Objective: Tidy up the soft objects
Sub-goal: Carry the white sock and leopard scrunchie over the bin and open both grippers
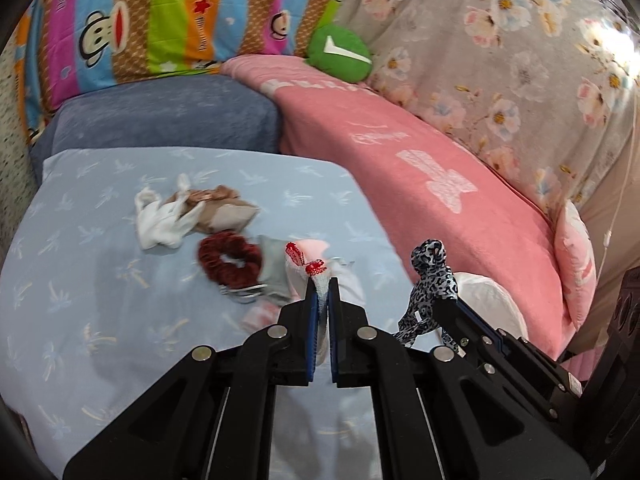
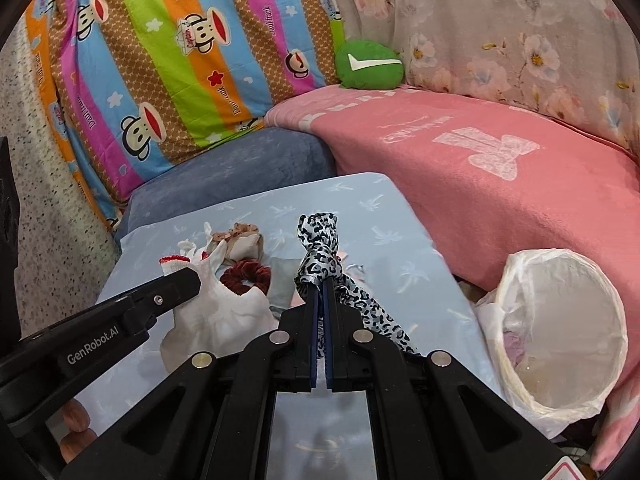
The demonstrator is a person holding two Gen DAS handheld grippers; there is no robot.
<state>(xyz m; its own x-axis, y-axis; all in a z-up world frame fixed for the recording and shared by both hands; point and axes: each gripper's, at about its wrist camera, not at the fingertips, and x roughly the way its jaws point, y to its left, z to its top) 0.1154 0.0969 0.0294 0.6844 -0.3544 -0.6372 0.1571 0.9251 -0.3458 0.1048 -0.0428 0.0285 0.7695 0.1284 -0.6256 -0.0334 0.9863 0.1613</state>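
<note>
Above pale blue bedding [image 2: 400, 240], left gripper [image 1: 322, 280] pinches a white glove [image 2: 224, 312], right gripper [image 2: 321, 284] a leopard-print scarf [image 2: 320, 248].

**Readable marks on the bedding and the tool**

The black plastic arm of the left claw [image 2: 176, 284] carries "GenRobot.AI" in white letters along its side, seen in the right wrist view. The striped, many-coloured monkey-print pillow [image 2: 180, 60] at the head of the bed bears "Paul frank" repeated along its brown dotted stripes and "Captain" on a monkey's hat. The round green plush cushion [image 2: 368, 66] shows a white tick sign. White lettering on the pink fleece blanket [image 2: 480, 152] lies upside down and cannot be read.
</note>
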